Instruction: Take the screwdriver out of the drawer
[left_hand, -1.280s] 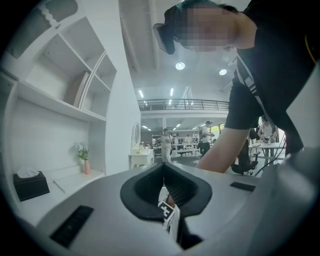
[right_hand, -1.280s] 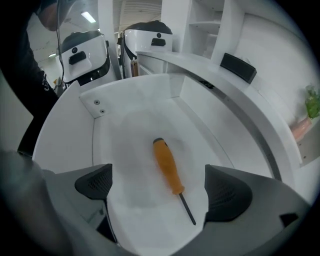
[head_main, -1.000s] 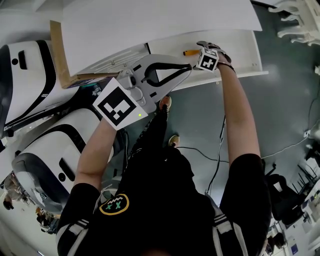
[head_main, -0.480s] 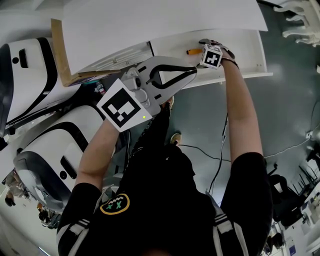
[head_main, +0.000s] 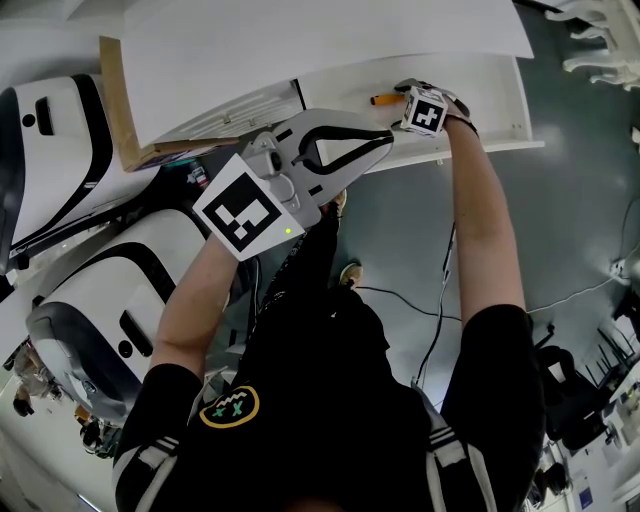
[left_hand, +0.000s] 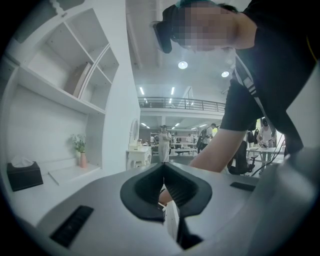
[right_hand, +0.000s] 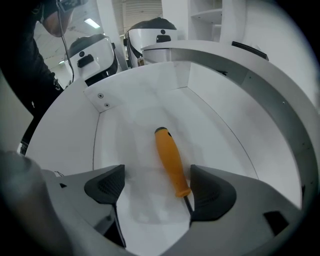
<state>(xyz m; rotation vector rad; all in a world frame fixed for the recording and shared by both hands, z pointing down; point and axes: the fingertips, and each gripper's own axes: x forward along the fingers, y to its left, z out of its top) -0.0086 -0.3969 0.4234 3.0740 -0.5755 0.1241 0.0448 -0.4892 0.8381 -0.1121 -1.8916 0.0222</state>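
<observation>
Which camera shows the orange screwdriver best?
The right gripper view: the screwdriver lies close-up in the drawer, whole orange handle plus some shaft. The head view shows only a small orange speck; the left gripper view, none.

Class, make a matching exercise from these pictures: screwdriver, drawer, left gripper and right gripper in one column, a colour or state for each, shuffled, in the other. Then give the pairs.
Column one:
1. screwdriver
2. drawer
3. left gripper
4. right gripper

Column two:
a. jaws together
b. white, pulled open
c. jaws apart, pointing down
d. orange handle, lying flat

Pairs: 1-d, 2-b, 3-a, 4-c.

Note: the right gripper's jaws have just been closing, with the screwdriver between them and not yet gripped.
</observation>
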